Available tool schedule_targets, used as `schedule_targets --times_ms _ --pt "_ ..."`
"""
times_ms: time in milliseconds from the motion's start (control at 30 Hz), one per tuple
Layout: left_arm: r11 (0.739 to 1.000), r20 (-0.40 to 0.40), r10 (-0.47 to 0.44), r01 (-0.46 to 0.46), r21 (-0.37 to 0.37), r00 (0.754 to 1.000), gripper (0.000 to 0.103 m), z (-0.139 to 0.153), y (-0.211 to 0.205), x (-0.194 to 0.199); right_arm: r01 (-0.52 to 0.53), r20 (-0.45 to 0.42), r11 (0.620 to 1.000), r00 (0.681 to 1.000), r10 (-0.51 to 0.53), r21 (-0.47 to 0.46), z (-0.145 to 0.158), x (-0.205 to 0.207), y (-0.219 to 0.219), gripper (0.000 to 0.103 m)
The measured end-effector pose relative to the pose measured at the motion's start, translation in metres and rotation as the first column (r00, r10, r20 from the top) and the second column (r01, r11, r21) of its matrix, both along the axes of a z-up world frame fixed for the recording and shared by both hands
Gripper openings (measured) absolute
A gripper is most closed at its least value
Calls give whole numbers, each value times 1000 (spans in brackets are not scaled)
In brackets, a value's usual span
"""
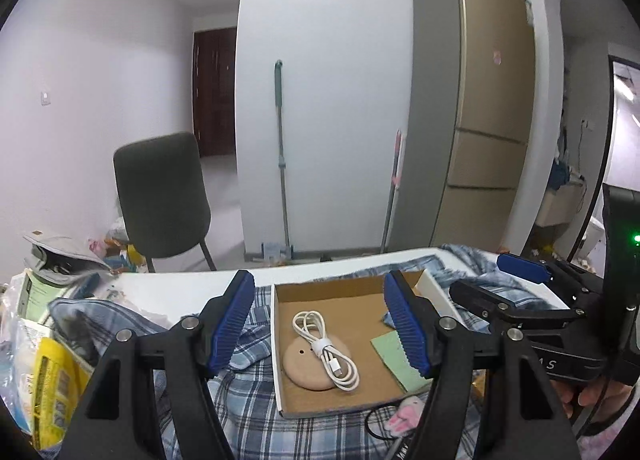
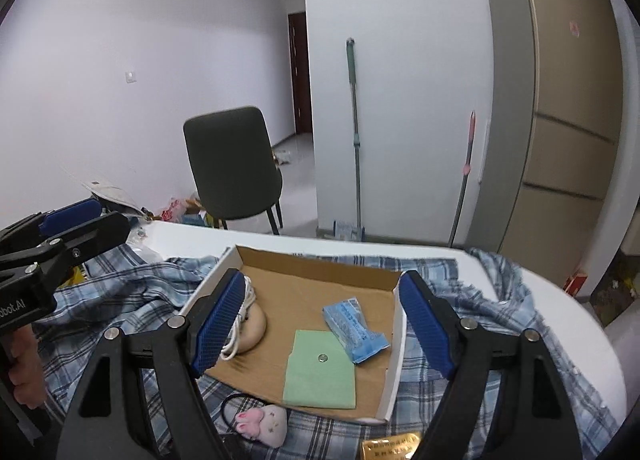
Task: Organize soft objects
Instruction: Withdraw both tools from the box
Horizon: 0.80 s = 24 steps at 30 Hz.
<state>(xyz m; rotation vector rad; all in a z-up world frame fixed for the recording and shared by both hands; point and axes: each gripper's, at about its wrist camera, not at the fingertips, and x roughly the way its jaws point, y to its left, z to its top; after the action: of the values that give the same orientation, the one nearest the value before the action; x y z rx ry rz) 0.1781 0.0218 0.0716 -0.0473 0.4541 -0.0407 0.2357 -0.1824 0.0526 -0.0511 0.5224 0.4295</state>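
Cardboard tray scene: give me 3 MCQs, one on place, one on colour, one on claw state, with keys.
1. Where does the white cable lie?
A. coiled on the tan round pad in the tray
B. on the chair
C. hanging off the table edge

2. What colour is the flat cloth in the tray?
A. red
B. pale green
C. black

3. How do the two claws stand?
A. both shut on the shirt
B. left shut on the cable, right open
C. both open, holding nothing

Answers:
1 A: the white cable rests on the tan round pad inside the cardboard tray.
2 B: the flat cloth is pale green.
3 C: the left claw and the right claw are both spread wide, nothing between their pads.
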Motion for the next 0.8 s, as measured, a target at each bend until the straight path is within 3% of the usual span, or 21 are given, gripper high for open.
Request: schedule_targets --times_ms 267,367,700,767,800 --pt "998 51 -43 41 40 998 69 17 -8 -57 -27 67 999 997 29 -24 14 -56 -4 80" --pt "998 55 -51 49 44 997 69 18 -10 -75 -40 73 999 996 42 -21 11 -73 -8 87" --pt "998 28 -54 53 28 998 70 -9 -8 -117 -85 98 996 992 83 12 -13 -112 -14 94" --pt "999 37 -47 47 8 998 79 -16 -4 -123 -93 102 995 991 91 20 -21 -115 -13 94" --pt "999 46 -43 43 1 998 89 -20 -2 -125 -93 102 995 991 91 19 -25 -116 -13 94"
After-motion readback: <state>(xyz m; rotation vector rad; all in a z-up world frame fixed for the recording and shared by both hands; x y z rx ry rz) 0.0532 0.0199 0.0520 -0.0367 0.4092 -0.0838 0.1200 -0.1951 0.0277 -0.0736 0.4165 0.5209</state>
